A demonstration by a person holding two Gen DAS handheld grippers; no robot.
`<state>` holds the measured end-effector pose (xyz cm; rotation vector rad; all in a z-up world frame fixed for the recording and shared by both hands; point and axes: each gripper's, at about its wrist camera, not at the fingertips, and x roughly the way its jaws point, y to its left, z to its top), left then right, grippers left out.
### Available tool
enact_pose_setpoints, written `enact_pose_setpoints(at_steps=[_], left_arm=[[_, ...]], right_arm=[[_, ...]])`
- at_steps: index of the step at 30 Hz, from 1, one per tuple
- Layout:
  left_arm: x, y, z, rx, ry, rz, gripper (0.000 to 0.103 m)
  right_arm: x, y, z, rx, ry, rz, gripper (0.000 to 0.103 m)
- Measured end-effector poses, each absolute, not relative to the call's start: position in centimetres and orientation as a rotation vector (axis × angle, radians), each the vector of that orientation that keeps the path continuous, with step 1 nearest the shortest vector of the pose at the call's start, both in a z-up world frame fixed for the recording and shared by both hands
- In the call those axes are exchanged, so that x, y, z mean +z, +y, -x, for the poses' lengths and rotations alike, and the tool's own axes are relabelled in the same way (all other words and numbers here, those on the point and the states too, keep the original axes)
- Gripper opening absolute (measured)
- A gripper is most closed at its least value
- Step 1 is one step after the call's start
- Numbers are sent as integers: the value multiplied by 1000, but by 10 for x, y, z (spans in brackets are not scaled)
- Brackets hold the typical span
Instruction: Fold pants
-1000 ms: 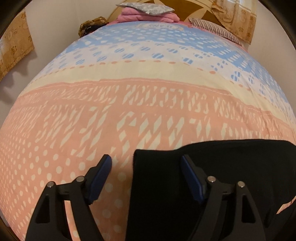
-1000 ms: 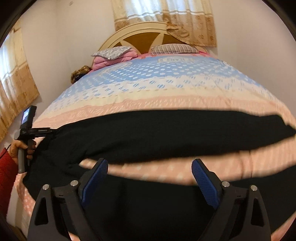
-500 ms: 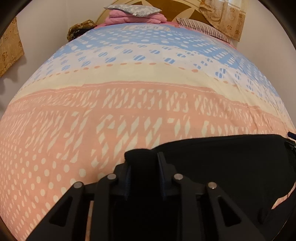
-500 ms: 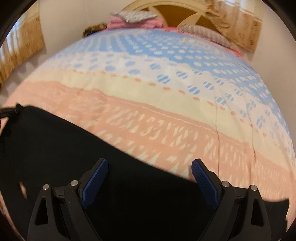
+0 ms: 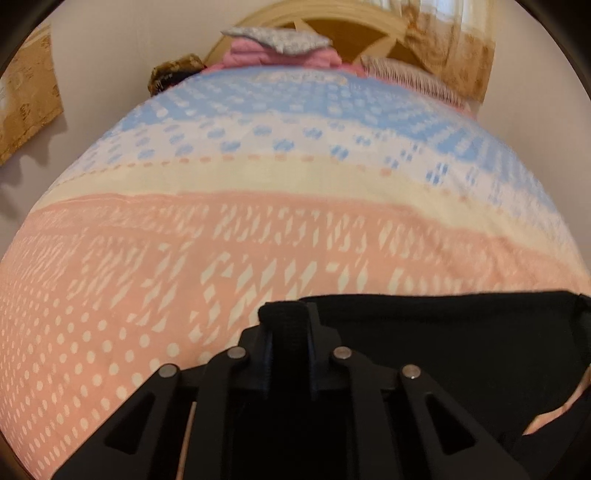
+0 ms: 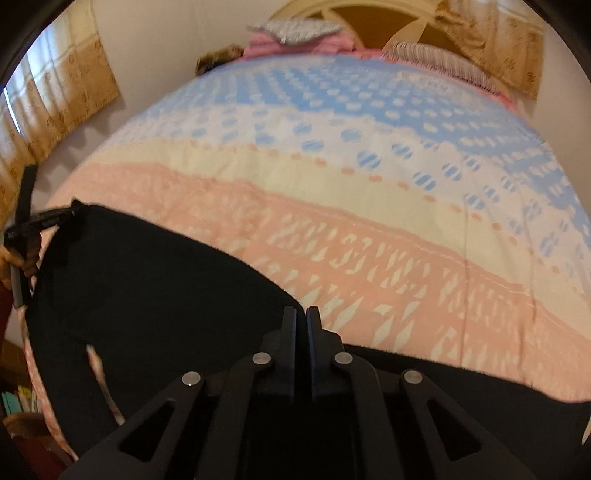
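Observation:
Black pants (image 5: 443, 347) lie across the near end of a bed with a pink, cream and blue patterned cover (image 5: 280, 206). My left gripper (image 5: 286, 325) is shut on a bunched corner of the pants, which sticks up between the jaws. In the right wrist view the pants (image 6: 147, 280) spread from the left edge to the lower right. My right gripper (image 6: 301, 325) is shut on the pants' far edge; the cloth between the jaws is barely visible. The left gripper (image 6: 55, 218) also shows at the far left, clamped on the pants' corner.
Pillows and folded pink bedding (image 5: 280, 48) sit at the wooden headboard (image 6: 388, 18). A striped pillow (image 6: 439, 59) lies to the right. Curtains (image 6: 55, 96) hang on the left wall. A dark furry object (image 5: 173, 72) sits at the bed's far left corner.
My right gripper closed from wide open onto the pants' edge. My left gripper, shut half a second ago, still holds the bunched corner and has lifted slightly.

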<state>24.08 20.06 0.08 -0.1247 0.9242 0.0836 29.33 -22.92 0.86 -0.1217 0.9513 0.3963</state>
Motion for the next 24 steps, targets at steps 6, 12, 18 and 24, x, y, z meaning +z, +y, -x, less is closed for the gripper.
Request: enact_pose_setpoints(at_steps=[6, 12, 18, 24], left_arm=[[50, 205, -201, 58, 787, 121, 16], [75, 204, -145, 44, 669, 103, 16], [63, 208, -86, 20, 617, 108, 16], [22, 200, -47, 33, 642, 58, 16]], right_arm=[[60, -235, -235, 400, 810, 65, 3], [79, -237, -173, 400, 734, 32, 3], [70, -238, -94, 397, 695, 4, 3], [28, -230, -49, 381, 753, -11, 3]])
